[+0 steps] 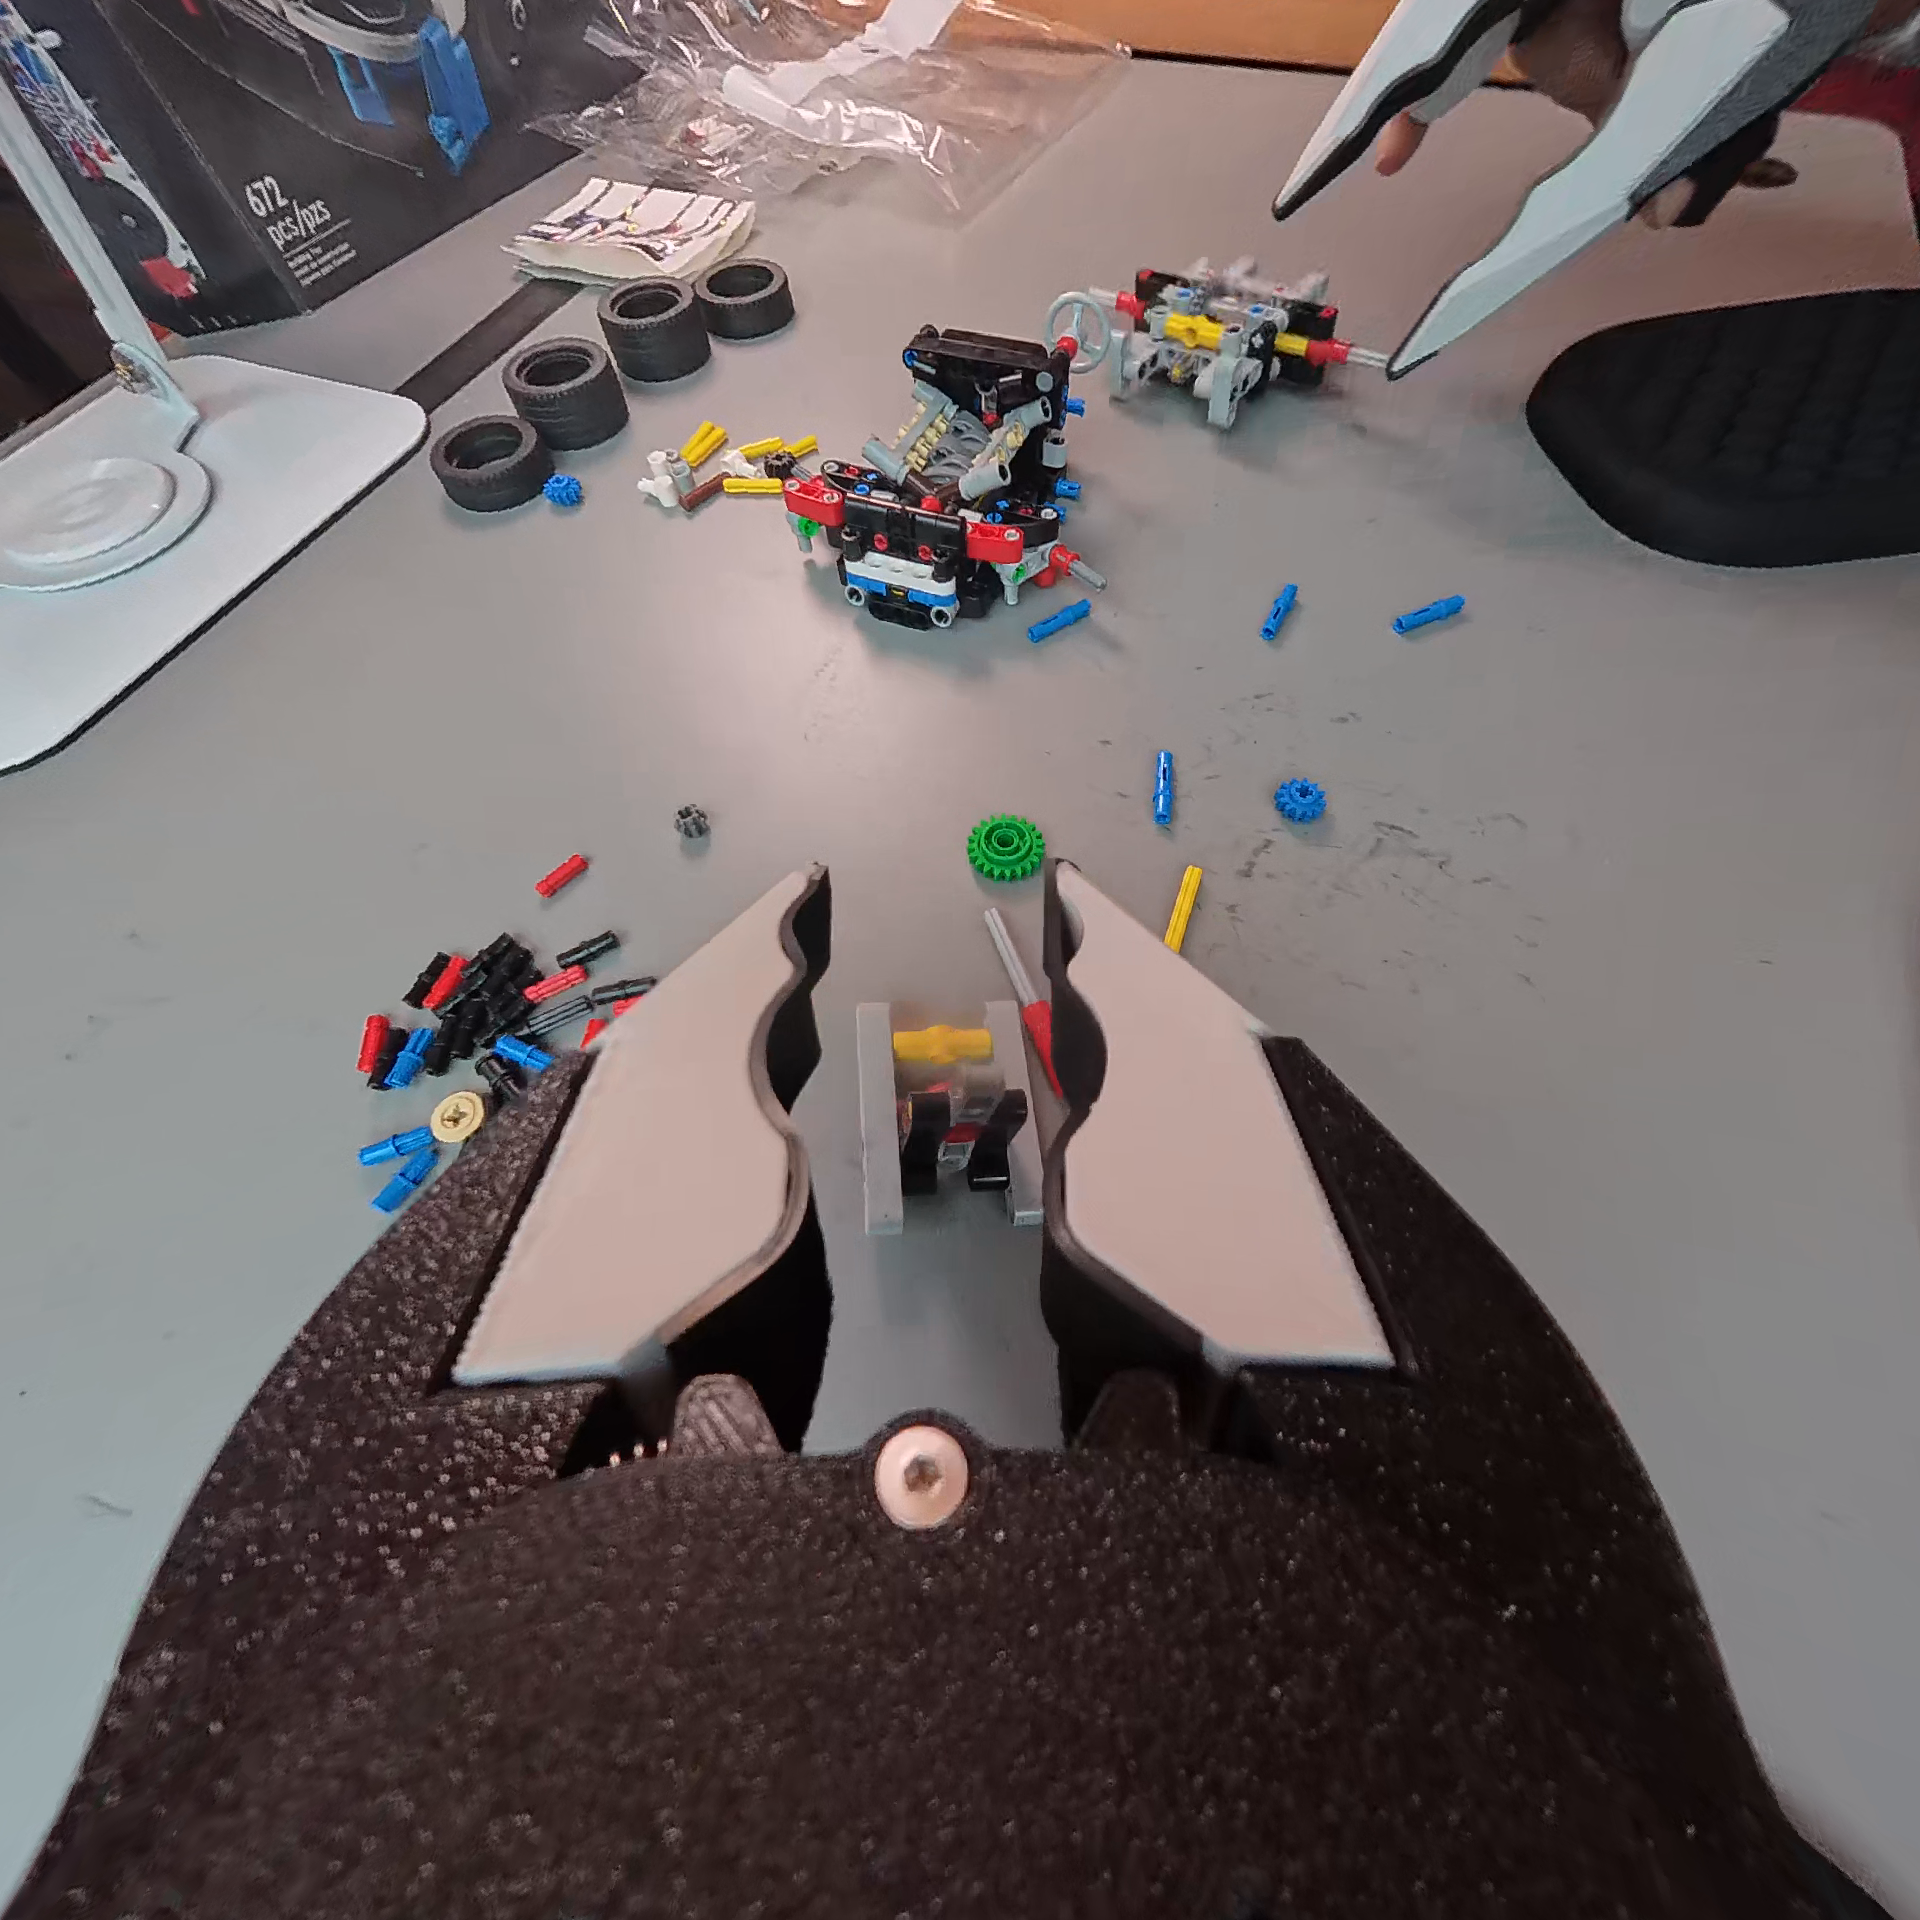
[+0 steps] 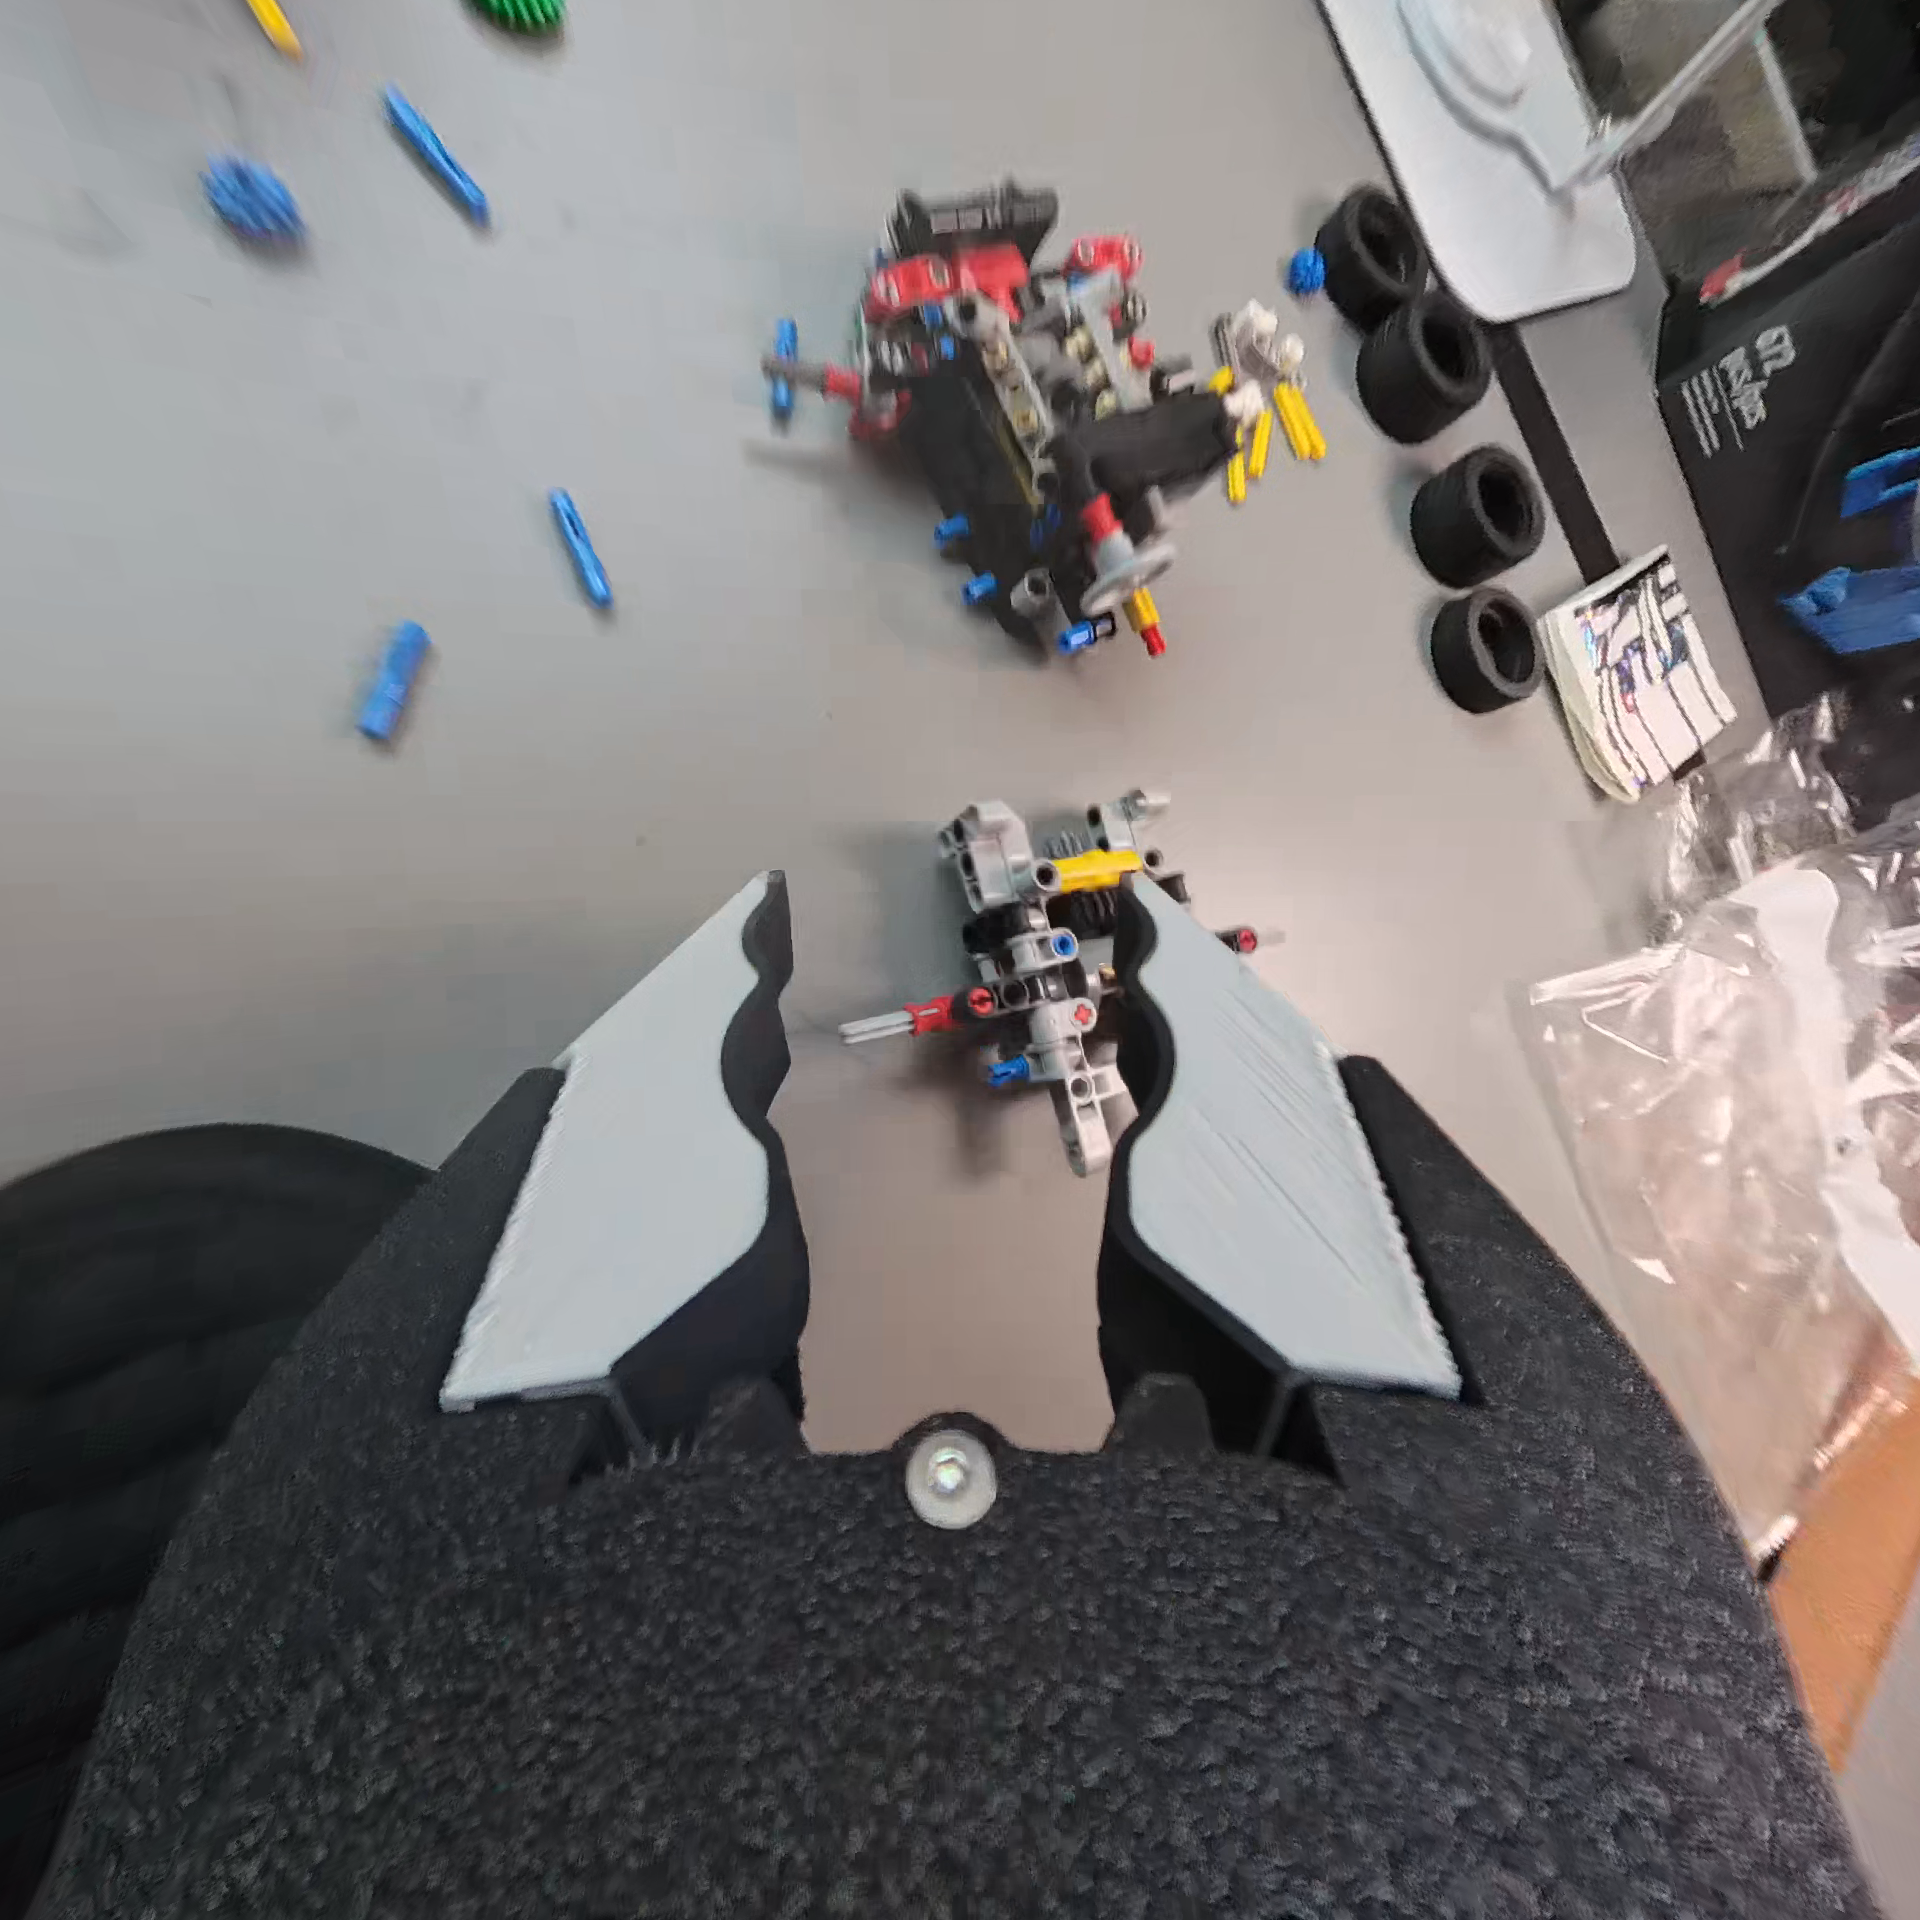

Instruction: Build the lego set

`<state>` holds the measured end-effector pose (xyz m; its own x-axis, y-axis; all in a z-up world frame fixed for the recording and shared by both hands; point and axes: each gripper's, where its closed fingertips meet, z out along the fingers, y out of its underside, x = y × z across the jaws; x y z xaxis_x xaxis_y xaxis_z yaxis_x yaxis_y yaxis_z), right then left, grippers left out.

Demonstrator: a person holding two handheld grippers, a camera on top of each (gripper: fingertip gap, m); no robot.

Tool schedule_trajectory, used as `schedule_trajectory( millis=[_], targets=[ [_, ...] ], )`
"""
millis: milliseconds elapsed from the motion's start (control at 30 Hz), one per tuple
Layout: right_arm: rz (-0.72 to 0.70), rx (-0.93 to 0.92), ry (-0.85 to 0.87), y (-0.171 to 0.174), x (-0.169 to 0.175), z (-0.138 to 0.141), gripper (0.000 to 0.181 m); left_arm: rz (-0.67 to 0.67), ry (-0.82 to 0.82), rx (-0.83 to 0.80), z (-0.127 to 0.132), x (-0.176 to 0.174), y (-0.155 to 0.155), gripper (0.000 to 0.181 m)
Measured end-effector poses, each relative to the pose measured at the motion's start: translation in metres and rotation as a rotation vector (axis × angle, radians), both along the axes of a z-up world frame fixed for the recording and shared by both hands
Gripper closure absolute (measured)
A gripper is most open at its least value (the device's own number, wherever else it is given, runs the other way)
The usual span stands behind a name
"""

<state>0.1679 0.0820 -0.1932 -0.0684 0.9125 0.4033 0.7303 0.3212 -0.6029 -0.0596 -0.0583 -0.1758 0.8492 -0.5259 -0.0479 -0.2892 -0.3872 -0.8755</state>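
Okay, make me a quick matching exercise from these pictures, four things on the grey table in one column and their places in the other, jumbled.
Things:
1. green toothed gear
2. four black rubber tyres
3. small grey-framed sub-assembly with yellow connector
4. grey and yellow axle assembly

Places:
A. between the right gripper fingers
B. in a row beside the white stand base
C. between the left gripper fingers
D. just beyond the left gripper's tips

Pairs: 1-D, 2-B, 3-C, 4-A

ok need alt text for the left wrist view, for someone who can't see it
The open left gripper hovers over a small grey-framed Lego sub-assembly lying between its fingers on a grey table. Beyond lie loose pins, a green gear, a larger black assembly and four black tyres.
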Motion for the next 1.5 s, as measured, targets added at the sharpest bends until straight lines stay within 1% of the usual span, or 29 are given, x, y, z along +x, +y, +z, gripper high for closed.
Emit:
schedule_trajectory(
  millis=[67,100,133,200,267,333,367,400,433,533,600,633,700,800,900,1000,1033,1100,1133,1233,1300,1333,1367,1400,1467,1500],
  targets=[
    [0.051,-0.064,0.093,-0.018,-0.013,0.024,0.130,0.005,-0.030,0.024,0.004,0.000,0.003,0.131],
    [0.078,-0.091,0.126,-0.027,-0.022,0.032,0.138,0.007,-0.052,0.042,0.008,-0.001,0.004,0.130],
    [0.111,-0.121,0.136,-0.036,-0.030,0.033,0.144,0.005,-0.076,0.063,0.012,0.000,0.006,0.129],
    [0.187,-0.175,0.086,-0.054,-0.044,0.019,0.148,-0.005,-0.109,0.095,0.020,0.001,0.007,0.129],
    [0.233,-0.178,-0.001,-0.062,-0.053,-0.003,0.152,-0.014,-0.135,0.106,0.024,0.002,0.005,0.131],
    [0.268,-0.215,-0.060,-0.070,-0.061,-0.020,0.157,0.001,-0.141,0.109,0.025,-0.001,0.003,0.139],
    [0.281,-0.241,-0.088,-0.073,-0.064,-0.027,0.160,0.019,-0.134,0.113,0.026,-0.005,0.002,0.147],
    [0.286,-0.248,-0.108,-0.073,-0.067,-0.033,0.163,0.032,-0.133,0.120,0.026,-0.008,0.002,0.155],
    [0.287,-0.248,-0.123,-0.073,-0.069,-0.036,0.167,0.034,-0.138,0.119,0.026,-0.010,0.001,0.157],
    [0.311,-0.289,-0.178,-0.076,-0.068,-0.045,0.177,0.032,-0.168,0.103,0.024,-0.011,0.001,0.158],
    [0.335,-0.277,-0.184,-0.079,-0.067,-0.045,0.177,0.015,-0.177,0.085,0.021,-0.005,0.001,0.155],
    [0.349,-0.256,-0.163,-0.079,-0.070,-0.043,0.177,-0.003,-0.174,0.074,0.018,0.001,0.001,0.154],
    [0.385,-0.266,-0.037,-0.089,-0.083,-0.026,0.177,-0.063,-0.178,0.050,0.015,0.021,0.000,0.154],
    [0.417,-0.241,0.128,-0.105,-0.107,0.002,0.177,-0.191,-0.270,0.009,0.023,0.064,-0.002,0.153],
    [0.479,-0.162,0.175,-0.123,-0.121,0.013,0.177,-0.261,-0.324,-0.062,0.022,0.093,-0.001,0.152],
    [0.518,-0.139,0.227,-0.137,-0.129,0.024,0.177,-0.290,-0.311,-0.110,0.013,0.104,-0.002,0.156],
    [0.532,-0.138,0.231,-0.141,-0.129,0.025,0.177,-0.287,-0.296,-0.114,0.010,0.104,-0.002,0.160],
    [0.541,-0.120,0.231,-0.144,-0.129,0.025,0.177,-0.302,-0.273,-0.117,0.007,0.106,-0.005,0.174],
    [0.543,-0.113,0.229,-0.145,-0.129,0.025,0.177,-0.310,-0.265,-0.121,0.007,0.107,-0.006,0.177],
    [0.544,-0.124,0.243,-0.146,-0.129,0.026,0.177,-0.319,-0.248,-0.120,0.008,0.108,-0.008,0.177],
    [0.519,-0.125,0.263,-0.140,-0.130,0.029,0.178,-0.297,-0.200,-0.096,0.008,0.100,-0.004,0.177],
    [0.485,-0.125,0.255,-0.130,-0.130,0.028,0.172,-0.264,-0.147,-0.073,0.009,0.088,0.000,0.177],
    [0.433,-0.135,0.235,-0.116,-0.130,0.024,0.164,-0.196,-0.094,-0.044,0.012,0.066,0.008,0.177],
    [0.373,-0.157,0.208,-0.100,-0.129,0.018,0.161,-0.099,-0.043,-0.014,0.016,0.036,0.017,0.177],
    [0.286,-0.186,0.166,-0.075,-0.129,0.004,0.162,0.104,0.030,-0.018,0.014,-0.031,0.027,0.177],
    [0.256,-0.190,0.138,-0.066,-0.130,-0.003,0.163,0.181,0.023,-0.053,0.009,-0.059,0.028,0.177]
  ],
)
